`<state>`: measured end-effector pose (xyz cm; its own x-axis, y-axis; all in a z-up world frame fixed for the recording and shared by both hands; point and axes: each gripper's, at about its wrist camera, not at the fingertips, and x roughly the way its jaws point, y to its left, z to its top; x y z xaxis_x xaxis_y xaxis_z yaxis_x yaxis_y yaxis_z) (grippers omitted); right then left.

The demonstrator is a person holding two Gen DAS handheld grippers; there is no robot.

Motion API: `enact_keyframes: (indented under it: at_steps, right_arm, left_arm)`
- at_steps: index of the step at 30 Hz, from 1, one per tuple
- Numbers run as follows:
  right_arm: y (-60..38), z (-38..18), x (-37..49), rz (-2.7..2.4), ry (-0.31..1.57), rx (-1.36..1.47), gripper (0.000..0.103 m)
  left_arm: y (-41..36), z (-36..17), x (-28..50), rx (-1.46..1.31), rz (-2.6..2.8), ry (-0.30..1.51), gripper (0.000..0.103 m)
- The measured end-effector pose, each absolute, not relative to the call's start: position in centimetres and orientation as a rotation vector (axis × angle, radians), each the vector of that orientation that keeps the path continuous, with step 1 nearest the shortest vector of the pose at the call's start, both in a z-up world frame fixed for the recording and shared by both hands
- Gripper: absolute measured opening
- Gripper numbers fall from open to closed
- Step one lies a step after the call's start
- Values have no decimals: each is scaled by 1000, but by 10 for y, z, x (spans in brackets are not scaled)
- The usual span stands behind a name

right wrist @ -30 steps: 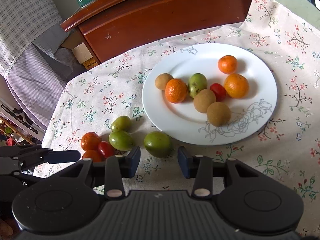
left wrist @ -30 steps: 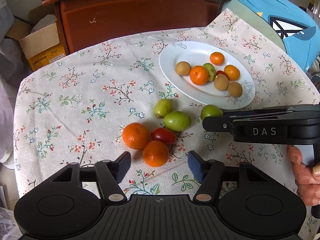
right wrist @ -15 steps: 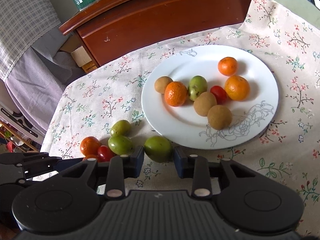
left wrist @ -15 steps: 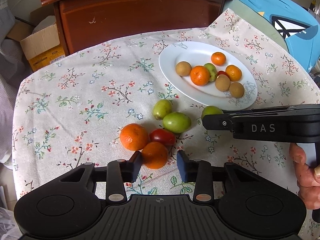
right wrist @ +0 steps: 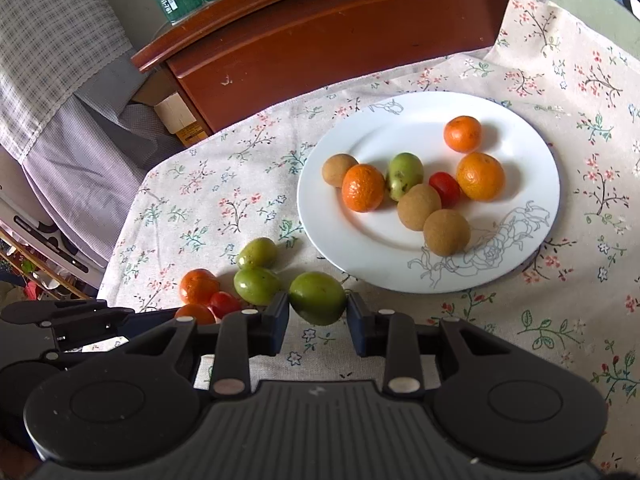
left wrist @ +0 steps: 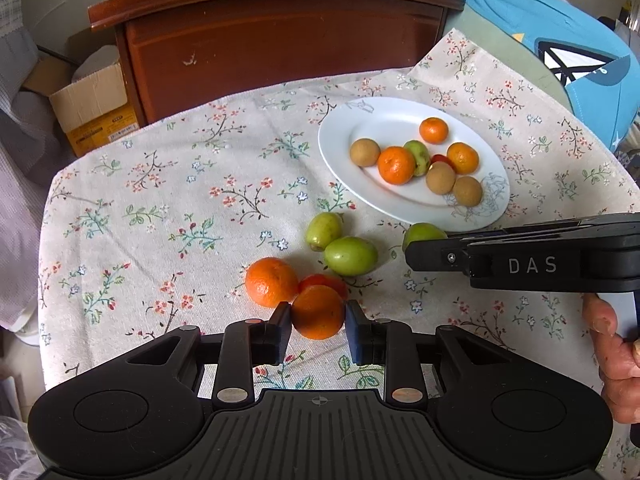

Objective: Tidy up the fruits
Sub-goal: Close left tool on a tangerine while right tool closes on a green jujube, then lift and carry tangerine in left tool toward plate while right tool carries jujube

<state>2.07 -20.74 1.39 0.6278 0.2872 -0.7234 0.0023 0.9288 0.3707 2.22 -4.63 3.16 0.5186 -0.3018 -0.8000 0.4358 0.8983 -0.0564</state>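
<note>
My left gripper [left wrist: 317, 322] is shut on an orange mandarin [left wrist: 318, 312] on the floral cloth. Behind it lie another mandarin [left wrist: 271, 281], a red tomato [left wrist: 326, 281] and two green fruits [left wrist: 350, 255]. My right gripper [right wrist: 318, 312] is shut on a green fruit [right wrist: 317, 297] near the plate's front edge; it also shows in the left wrist view [left wrist: 422, 234]. The white plate [right wrist: 532, 160] holds several mandarins, brown fruits, a green fruit and a tomato.
A dark wooden cabinet [left wrist: 280, 36] stands behind the table. A cardboard box [left wrist: 94, 108] sits on the floor at left. Blue fabric [left wrist: 560, 40] lies at the back right. Checked cloth [right wrist: 52, 40] hangs at the left.
Both grippers moved forward and closed: the left around the near mandarin, the right around the green fruit by the plate.
</note>
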Motion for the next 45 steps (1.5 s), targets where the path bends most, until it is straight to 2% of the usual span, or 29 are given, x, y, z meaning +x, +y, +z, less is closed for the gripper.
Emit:
enact_keyframes:
  at_steps: [13, 27, 36, 45]
  right_arm:
    - [-215, 50, 12, 195, 790, 363, 32]
    - [-271, 100, 25, 101, 639, 436, 32]
    - [-288, 83, 40, 55, 684, 466, 32]
    - [-296, 58, 61, 17, 737, 459, 32]
  left_arm:
    - [-56, 61, 23, 122, -446, 845, 26]
    - [-92, 99, 54, 91, -495, 726, 26]
    - [-114, 95, 86, 101, -534, 713, 26]
    - [-129, 68, 117, 93, -539, 769, 26]
